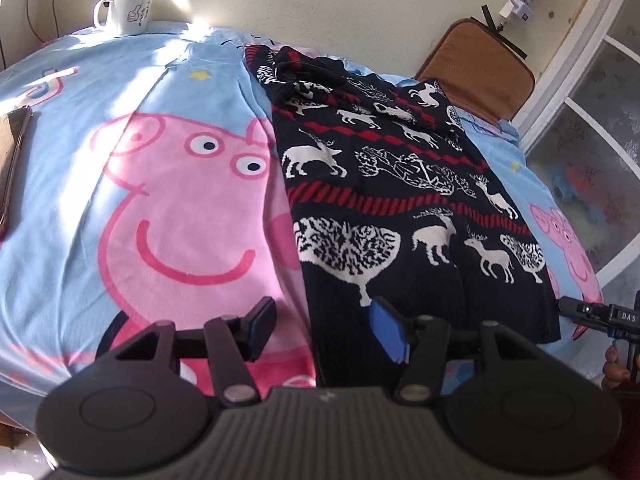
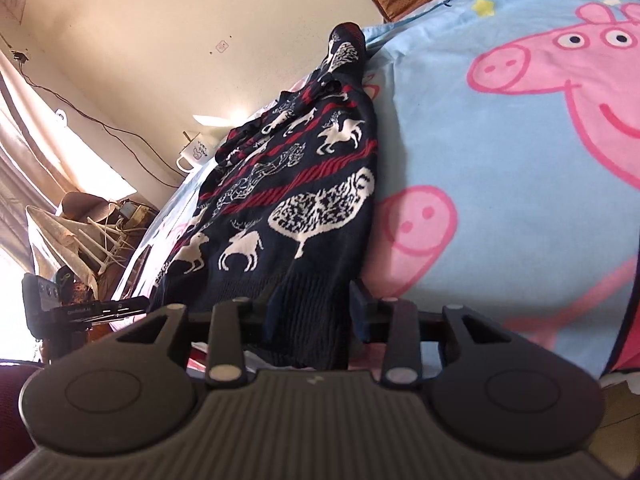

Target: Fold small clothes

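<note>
Here both tongs (image 1: 324, 330) (image 2: 316, 316) gape around the sweater (image 1: 400, 184) hem.

wall (image 1: 360, 4): cream, sunlit | window (image 1: 592, 128): frosted panes (white frame) | bed sheet (image 1: 80, 208): blue, cartoon pigs

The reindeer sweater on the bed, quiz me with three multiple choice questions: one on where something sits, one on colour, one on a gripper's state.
1. Where is the white mug?
A. on the sweater
B. at the bed's far edge by the wall
C. on the floor

2. What colour are the sweater's stripes?
A. red
B. green
C. yellow

3. How is the left gripper?
A. shut on the sweater
B. open, nothing between its fingers
C. holding the mug

Answers: 1 B, it stands on the blue blanket against the wall. 2 A, red bands cross the navy knit. 3 B, the fingers stand apart over the sweater's edge.
</note>
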The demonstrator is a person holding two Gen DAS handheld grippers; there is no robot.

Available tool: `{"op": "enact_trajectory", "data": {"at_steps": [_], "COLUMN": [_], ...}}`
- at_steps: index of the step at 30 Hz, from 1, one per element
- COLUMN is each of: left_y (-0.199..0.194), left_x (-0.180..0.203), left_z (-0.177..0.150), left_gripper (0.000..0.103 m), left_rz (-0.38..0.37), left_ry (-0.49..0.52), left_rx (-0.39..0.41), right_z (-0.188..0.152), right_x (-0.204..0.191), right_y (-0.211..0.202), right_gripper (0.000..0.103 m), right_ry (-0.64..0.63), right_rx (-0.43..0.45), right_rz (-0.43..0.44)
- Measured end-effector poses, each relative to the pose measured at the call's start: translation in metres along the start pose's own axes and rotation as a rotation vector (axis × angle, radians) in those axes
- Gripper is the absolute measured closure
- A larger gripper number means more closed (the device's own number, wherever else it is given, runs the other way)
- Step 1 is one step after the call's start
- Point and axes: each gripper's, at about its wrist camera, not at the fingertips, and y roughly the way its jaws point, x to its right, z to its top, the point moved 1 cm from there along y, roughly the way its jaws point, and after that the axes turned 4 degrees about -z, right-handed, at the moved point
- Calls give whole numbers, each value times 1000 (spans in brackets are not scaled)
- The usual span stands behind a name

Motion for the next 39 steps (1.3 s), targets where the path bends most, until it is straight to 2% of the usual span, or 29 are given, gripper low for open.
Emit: {"op": "enact_trajectory", "data": {"at_steps": [1,3,5,6,9,11,14,15,16,17,18,19,24,27,30,33,35,39], "left_y": [0,2,3,3,2,3,6,7,9,10,10,8,-16,-16,-5,-1,-5,-13], "left_x": [2,7,12,13,15,17,20,21,20,19,16,12,-8,-16,-16,-20,-24,-36], "left_z": [-1,-2,-3,-4,-5,-5,-4,-3,-3,-2,1,3,11,13,10,12,21,51], "left_gripper": [52,63,72,74,73,67,68,70,86,91,91,92,92,92,92,92,92,92], "left_rz": [2,2,23,27,13,16,15,19,28,36,22,13,7,-23,-17,-44,-103,-248], "left_ry": [10,28,51,56,47,55,67,69,68,61,43,25,-51,-96,-107,-141,-192,-330], "left_rx": [-8,-19,-19,-21,-32,-35,-42,-41,-44,-47,-53,-56,-20,-37,-65,-73,-55,54], "right_z": [0,0,2,3,6,5,-2,-5,-8,-11,-12,-11,9,11,12,19,31,69], "right_x": [2,4,4,5,16,21,16,13,10,6,2,0,27,33,27,28,25,13], "right_y": [-1,-1,-4,-8,-19,-21,-13,-9,-5,-2,-1,-1,-35,-40,-32,-32,-31,-19], "right_gripper": [63,65,76,77,73,73,73,73,73,73,79,96,98,98,98,98,97,97], "right_ry": [12,20,-11,-15,3,23,16,16,12,-4,-30,-55,56,67,39,81,99,94], "right_rx": [5,6,-1,4,8,-11,-36,-43,-40,-29,-21,-18,104,90,68,80,101,160], "right_rz": [7,15,-21,-33,-60,-34,26,52,73,79,58,27,-76,-90,-74,-8,36,107]}}
